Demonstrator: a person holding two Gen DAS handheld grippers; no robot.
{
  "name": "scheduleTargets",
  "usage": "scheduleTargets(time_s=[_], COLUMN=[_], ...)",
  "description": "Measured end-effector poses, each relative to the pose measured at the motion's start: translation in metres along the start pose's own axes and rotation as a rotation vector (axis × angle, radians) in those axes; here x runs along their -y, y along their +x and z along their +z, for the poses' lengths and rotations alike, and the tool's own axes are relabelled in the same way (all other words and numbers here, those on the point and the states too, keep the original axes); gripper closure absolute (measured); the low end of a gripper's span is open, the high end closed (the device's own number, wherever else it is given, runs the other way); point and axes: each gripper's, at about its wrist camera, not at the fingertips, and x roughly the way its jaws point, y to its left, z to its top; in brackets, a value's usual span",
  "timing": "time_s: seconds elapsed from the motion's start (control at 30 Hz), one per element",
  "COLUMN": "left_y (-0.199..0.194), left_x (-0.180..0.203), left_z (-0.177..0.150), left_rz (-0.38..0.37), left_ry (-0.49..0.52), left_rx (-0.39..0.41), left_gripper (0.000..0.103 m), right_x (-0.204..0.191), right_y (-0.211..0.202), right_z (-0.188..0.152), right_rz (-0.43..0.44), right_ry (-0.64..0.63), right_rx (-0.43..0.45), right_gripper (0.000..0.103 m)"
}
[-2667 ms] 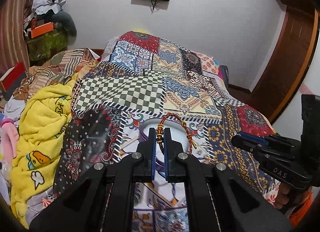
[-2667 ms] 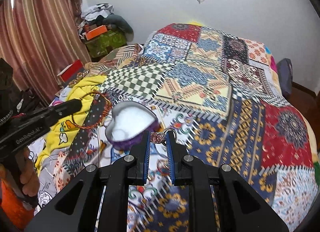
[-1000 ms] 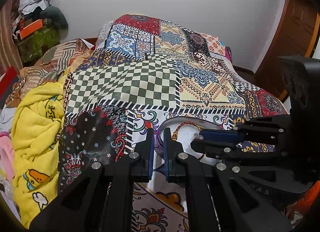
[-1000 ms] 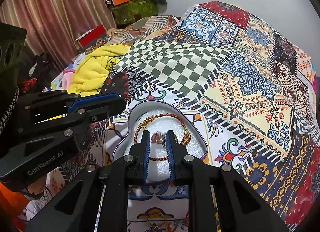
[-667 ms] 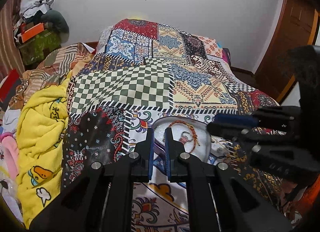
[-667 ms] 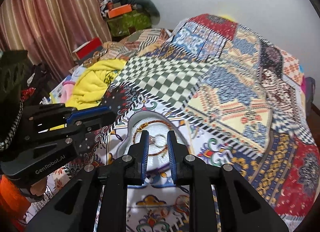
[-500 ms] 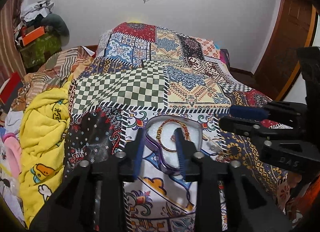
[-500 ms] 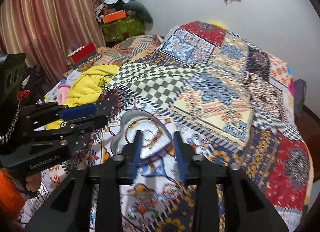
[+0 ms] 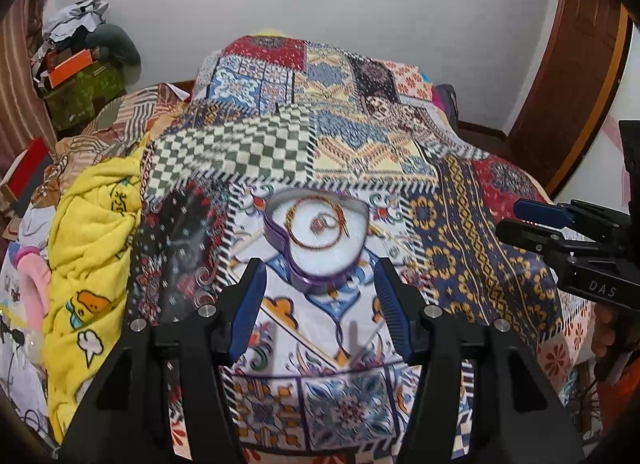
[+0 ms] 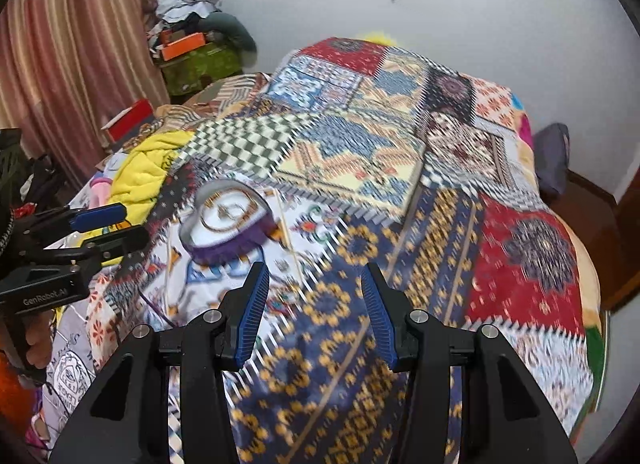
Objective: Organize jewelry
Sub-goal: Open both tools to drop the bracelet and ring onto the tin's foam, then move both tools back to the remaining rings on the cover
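A heart-shaped box with a purple wall and white lining lies on the patchwork bedspread. Inside it lie a red-and-gold beaded bracelet and a small ring. My left gripper stands open just in front of the box, nothing between its fingers. In the right wrist view the box with the bracelet sits left of centre, blurred. My right gripper is open and empty, to the right of the box. Each gripper shows in the other's view: the right gripper, the left gripper.
A yellow blanket is bunched along the bed's left side. Boxes and clothes pile up at the back left beside a striped curtain. A wooden door stands at the right, a dark cushion at the bed's far right edge.
The left gripper dropped the bracelet and the right gripper dropped the ring into the heart box. Both have since opened wide and drawn back from it.
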Motion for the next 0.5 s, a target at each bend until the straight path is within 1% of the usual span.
scheduleTargets(time_s=[0.13,0.27,0.33,0.37,0.4,0.5], left_y=[0.008,0.025,0.033,0.038,0.043,0.059], left_x=[0.010,0.021,0.026,0.028,0.030,0.033], left_z=[-0.011,-0.022,-0.026,-0.027,-0.028,-0.029], left_rz=[-0.018,-0.033,-0.026,-0.024,-0.026,-0.034], left_ry=[0.003,0.019,0.032,0.039,0.043,0.049], left_rx=[-0.038,-0.084,-0.095,-0.105,-0.116,-0.153], left_gripper=[0.048,0.048,0.049,0.055,0.064,0.073], right_x=[0.009,0.017,0.021,0.023,0.024,0.028], right_y=[0.001,0.003,0.005,0.006,0.007,0.013], right_z=[-0.015,-0.028,-0.032,-0.034,-0.036,-0.042], right_rz=[-0.010,-0.005,-0.004,-0.003,-0.003,0.008], right_ry=[0.020,0.047,0.056,0.060,0.062,0.076], right_rx=[-0.024,-0.047,-0.053,-0.057,-0.059,-0.076], right_gripper=[0.059,0.059,0.059,0.059,0.059,0.059])
